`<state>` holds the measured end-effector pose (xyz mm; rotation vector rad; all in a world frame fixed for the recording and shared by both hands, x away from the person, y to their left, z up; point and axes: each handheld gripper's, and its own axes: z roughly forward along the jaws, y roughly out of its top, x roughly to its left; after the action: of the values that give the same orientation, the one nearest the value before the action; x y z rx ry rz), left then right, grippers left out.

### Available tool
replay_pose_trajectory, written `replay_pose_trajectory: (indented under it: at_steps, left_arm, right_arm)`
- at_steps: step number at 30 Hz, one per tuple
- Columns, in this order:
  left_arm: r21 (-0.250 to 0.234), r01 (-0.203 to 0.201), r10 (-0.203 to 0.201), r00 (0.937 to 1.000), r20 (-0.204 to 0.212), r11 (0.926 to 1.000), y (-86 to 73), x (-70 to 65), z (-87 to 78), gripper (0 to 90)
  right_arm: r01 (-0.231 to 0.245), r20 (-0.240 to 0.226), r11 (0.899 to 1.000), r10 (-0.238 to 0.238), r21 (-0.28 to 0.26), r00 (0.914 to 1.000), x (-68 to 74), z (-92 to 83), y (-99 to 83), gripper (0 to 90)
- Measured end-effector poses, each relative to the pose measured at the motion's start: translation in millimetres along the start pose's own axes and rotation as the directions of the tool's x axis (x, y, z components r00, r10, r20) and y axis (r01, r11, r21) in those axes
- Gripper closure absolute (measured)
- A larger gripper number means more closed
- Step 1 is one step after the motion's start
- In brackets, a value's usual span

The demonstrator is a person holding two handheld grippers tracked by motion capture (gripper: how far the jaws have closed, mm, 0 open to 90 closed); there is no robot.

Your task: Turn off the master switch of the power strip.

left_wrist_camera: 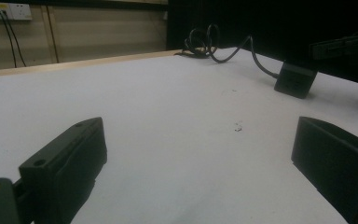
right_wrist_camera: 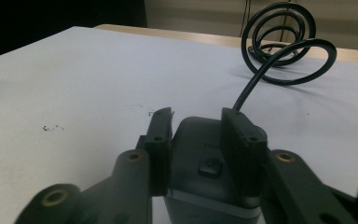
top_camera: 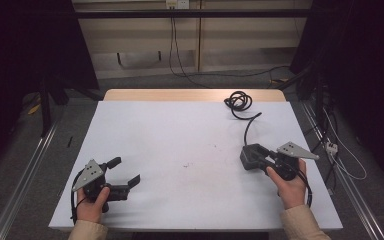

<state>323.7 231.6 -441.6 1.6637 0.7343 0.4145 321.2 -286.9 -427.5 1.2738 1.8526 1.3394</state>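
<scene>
Right gripper fingers straddled the power adapter, apparently just touching; squeeze squarely, mind its cable. Left gripper fingers gaped, unloaded.

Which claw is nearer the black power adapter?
Right. The right claw has its jaws on either side of the black power adapter; the left claw rests open, well apart, across the table.
</scene>
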Motion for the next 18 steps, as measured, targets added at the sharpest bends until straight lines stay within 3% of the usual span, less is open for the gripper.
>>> replay_pose_trajectory:
  at_steps: [4,6,18]
  left_arm:
    - [-0.001,-0.001,0.001,1.0000,-0.002,1.0000,0.1,0.2,-0.2,3.0]
    - [0.002,0.005,-0.005,1.0000,-0.004,1.0000,-0.2,0.1,-0.2,3.0]
    - [0.001,0.002,-0.002,1.0000,0.002,1.0000,-0.1,0.1,0.2,3.0]
  right_arm:
    - [0.006,-0.016,1.000,-0.006,-0.001,0.9999,1.5,-1.2,0.2,50.1]
    - [-0.004,-0.036,1.000,0.004,0.007,0.9993,3.0,-1.5,-0.2,40.4]
    - [-0.003,-0.075,1.000,0.003,0.011,0.9972,5.7,-7.3,-5.5,23.6]
